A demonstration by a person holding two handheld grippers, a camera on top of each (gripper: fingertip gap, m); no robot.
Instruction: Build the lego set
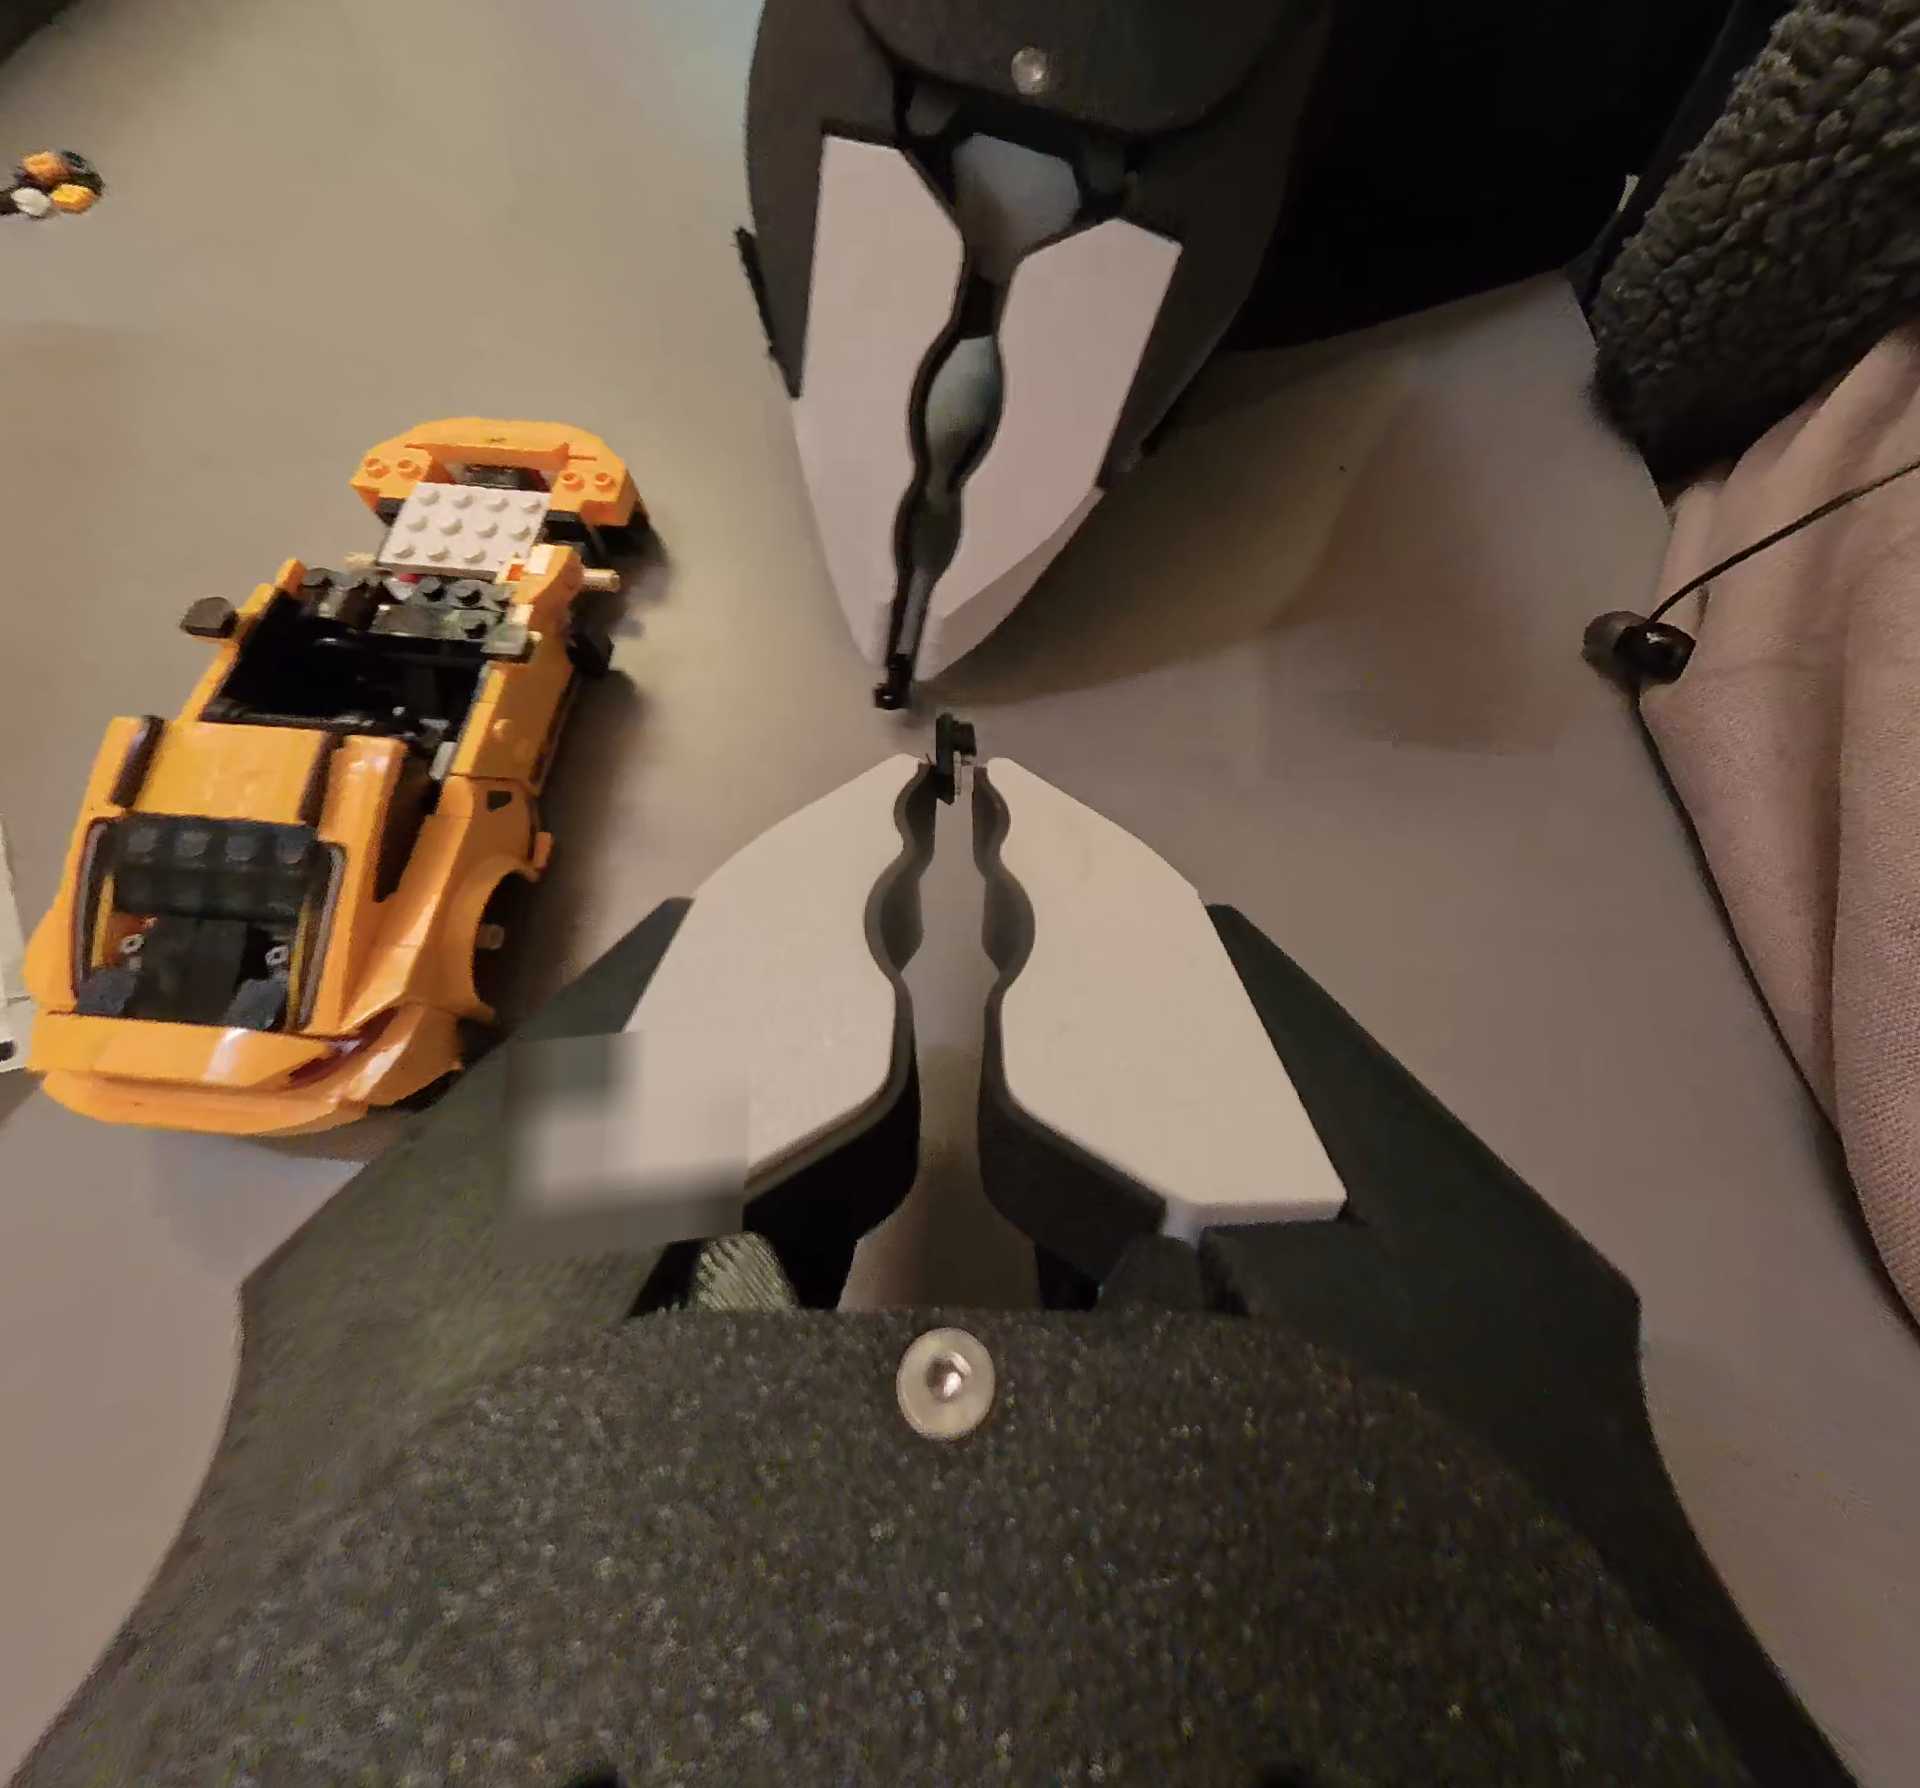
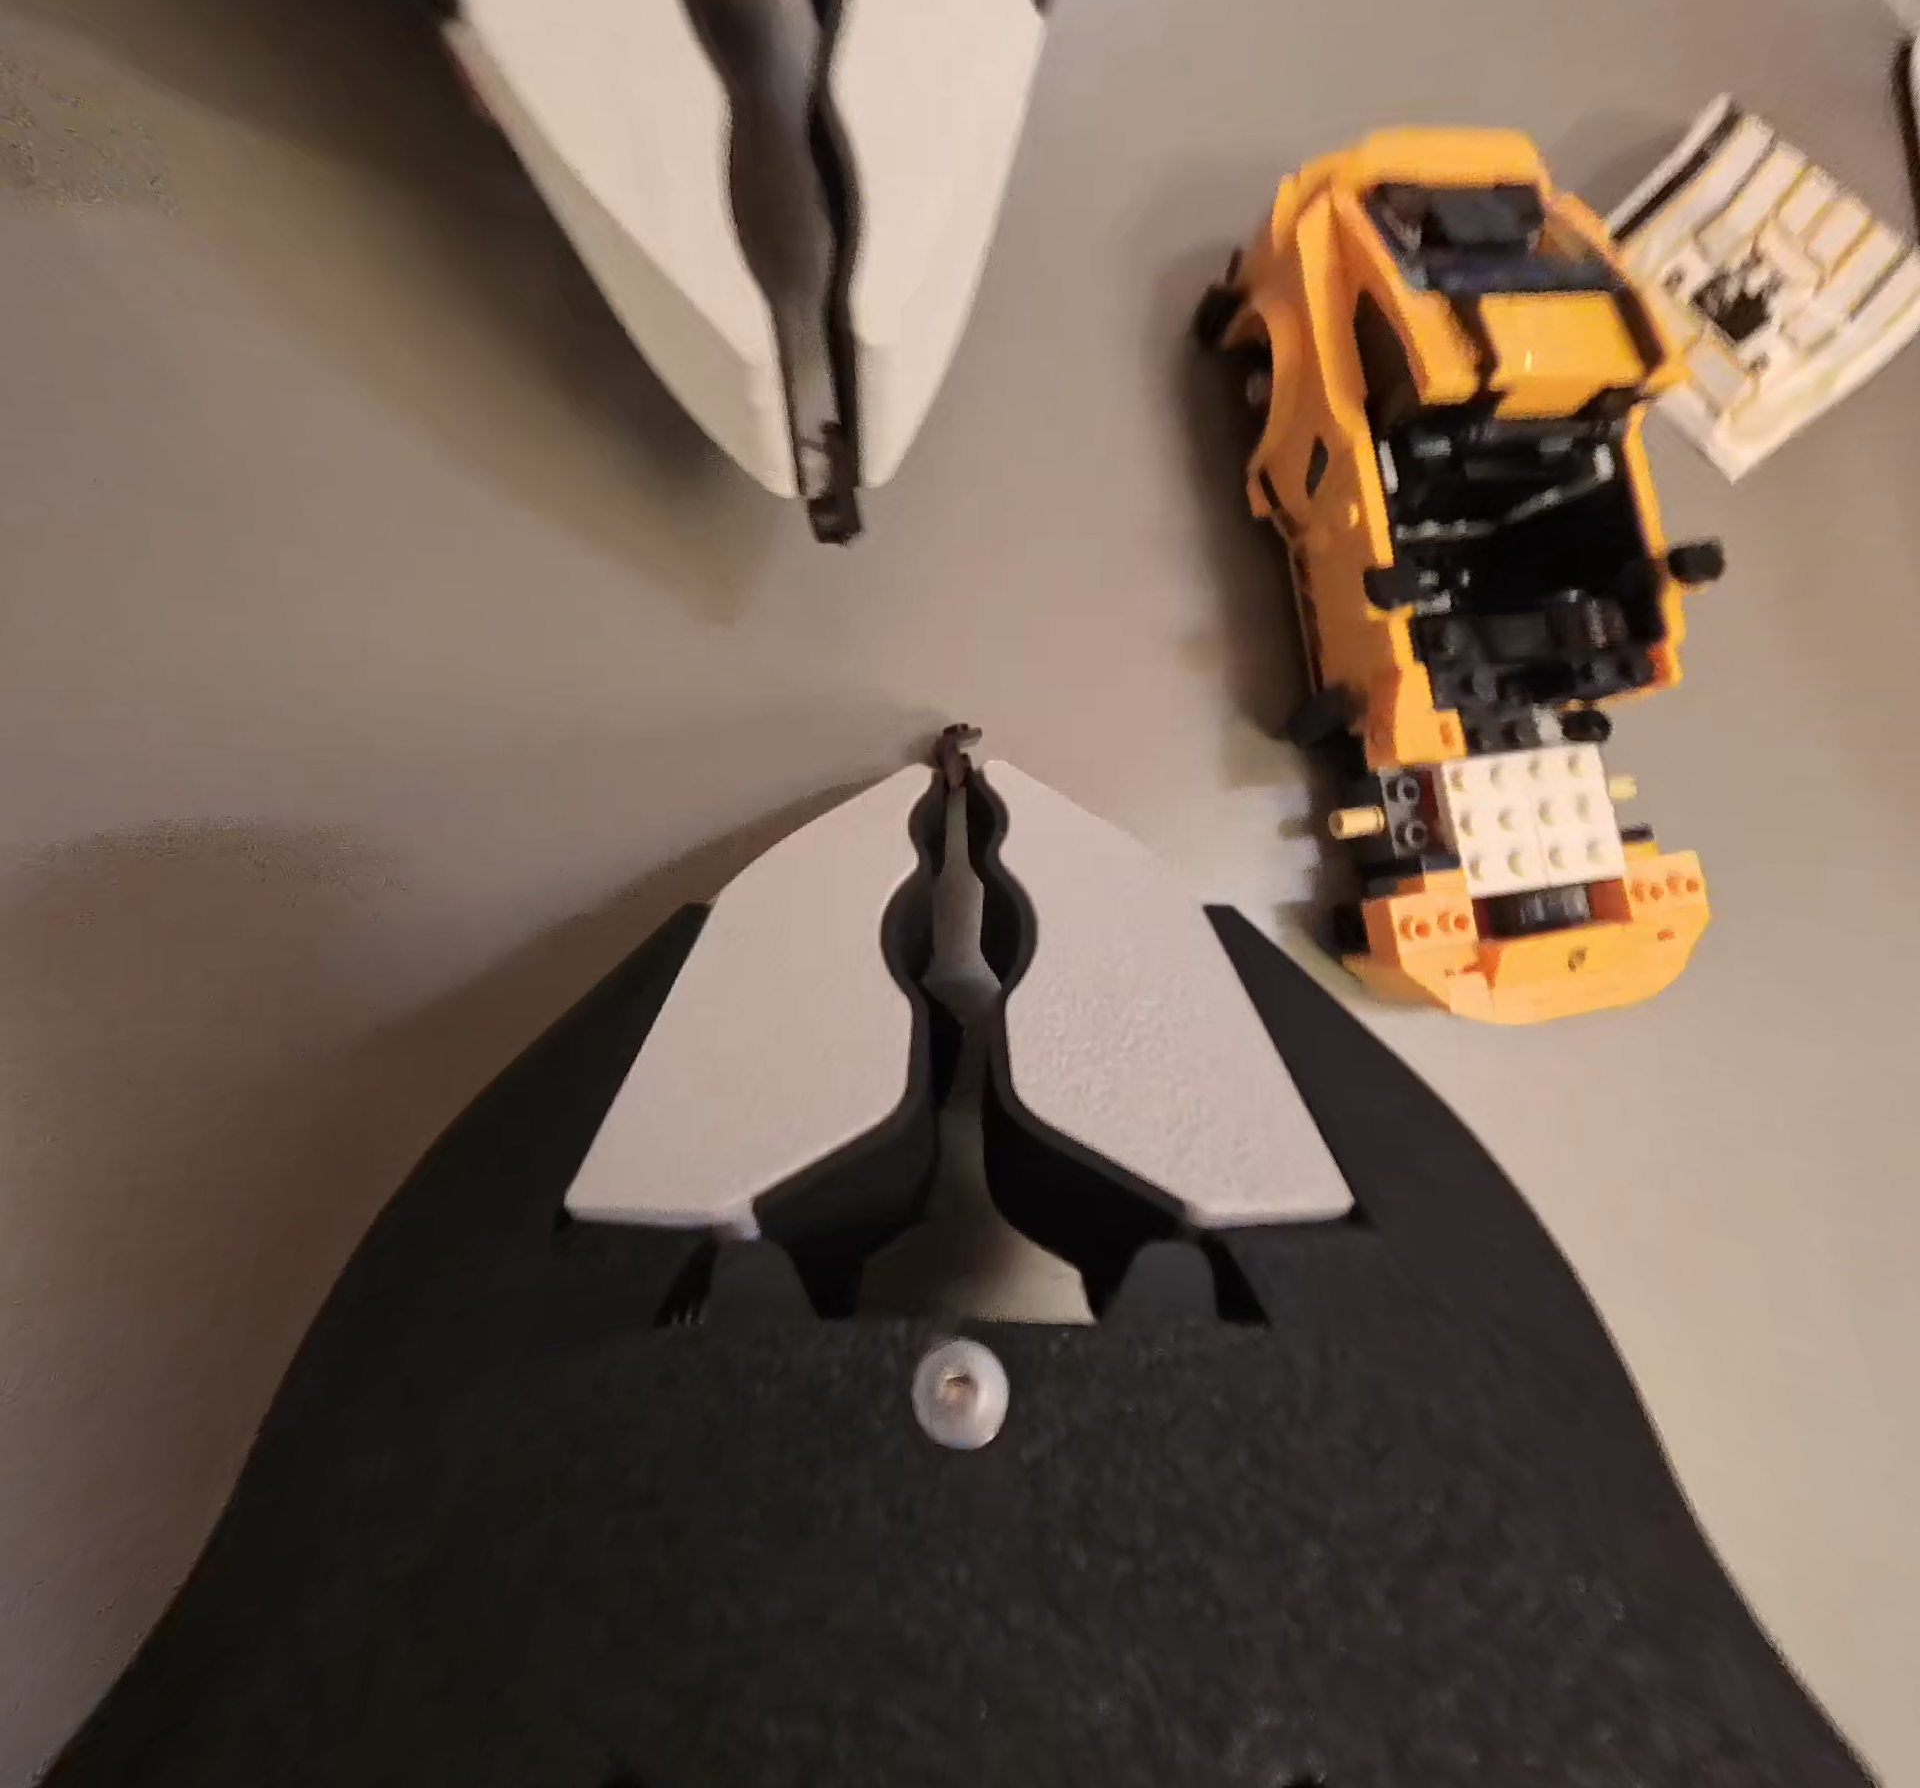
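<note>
Lego car (image 1: 312, 793) lies on the table (image 1: 364, 232). Left gripper (image 1: 948, 770) pinches a small black piece (image 1: 951, 746); right gripper (image 2: 961, 770) is nearly closed on another black bit (image 2: 958, 741), tips facing, apart.

A grey tabletop (image 1: 416, 232) carries everything. Along its right edge in the left wrist view lies pinkish cloth (image 1: 1808, 803), with a dark fleecy sleeve (image 1: 1766, 211) above it. A thin black cord (image 1: 1766, 543) crosses the cloth and ends in a black toggle (image 1: 1636, 645) at the tabletop's edge, just beside the cloth.
</note>
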